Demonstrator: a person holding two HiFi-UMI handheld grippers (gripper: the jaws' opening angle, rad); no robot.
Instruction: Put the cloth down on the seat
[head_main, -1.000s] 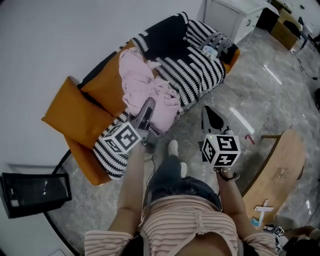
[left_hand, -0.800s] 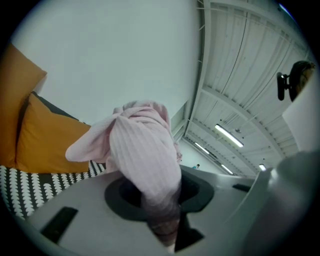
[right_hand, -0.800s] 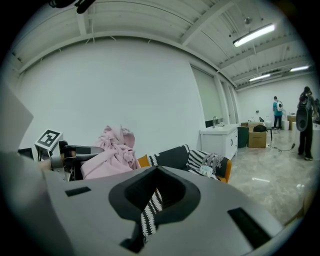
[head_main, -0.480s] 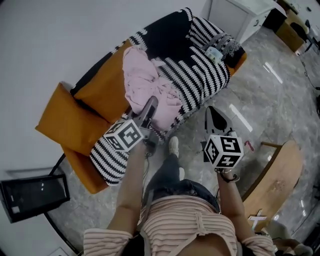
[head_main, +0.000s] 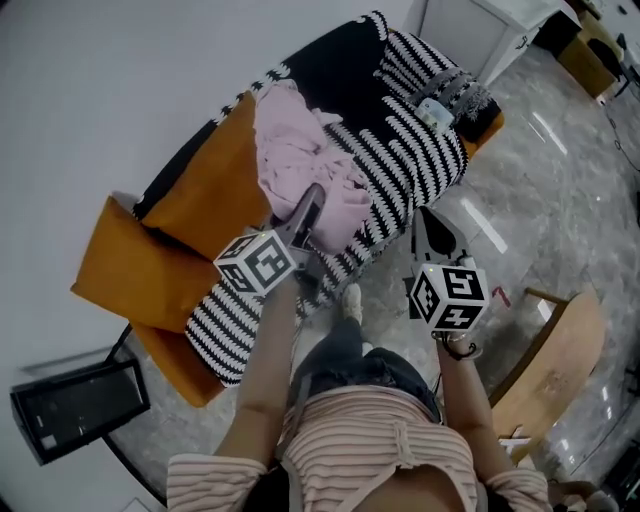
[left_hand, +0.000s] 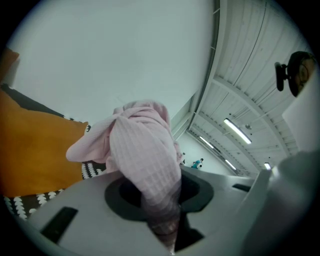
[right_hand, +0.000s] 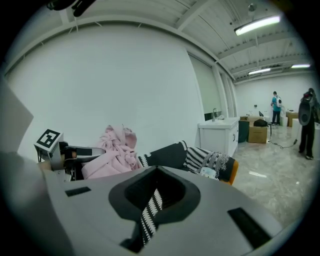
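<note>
A crumpled pink cloth (head_main: 300, 165) lies heaped on the sofa's striped black-and-white throw (head_main: 410, 140) and against the orange back cushion (head_main: 200, 190). My left gripper (head_main: 311, 200) reaches over the seat's front edge and is shut on the near end of the cloth. In the left gripper view the pink cloth (left_hand: 145, 150) runs down into the pinch of the left gripper (left_hand: 165, 220). My right gripper (head_main: 422, 220) hangs beside the sofa's front with its jaws drawn together and holds nothing. In the right gripper view the throw (right_hand: 147, 215) shows through a thin slit.
A loose orange cushion (head_main: 130, 270) leans at the sofa's left end. A small packet (head_main: 435, 112) lies on the throw near the right arm. A white cabinet (head_main: 480, 30) stands behind, a wooden table (head_main: 555, 350) at right, a dark screen (head_main: 75, 405) at left. The person's shoe (head_main: 347, 297) touches the sofa front.
The left gripper, still clamped on the pink cloth, has edged up and further over the seat. The right gripper has hardly moved.
</note>
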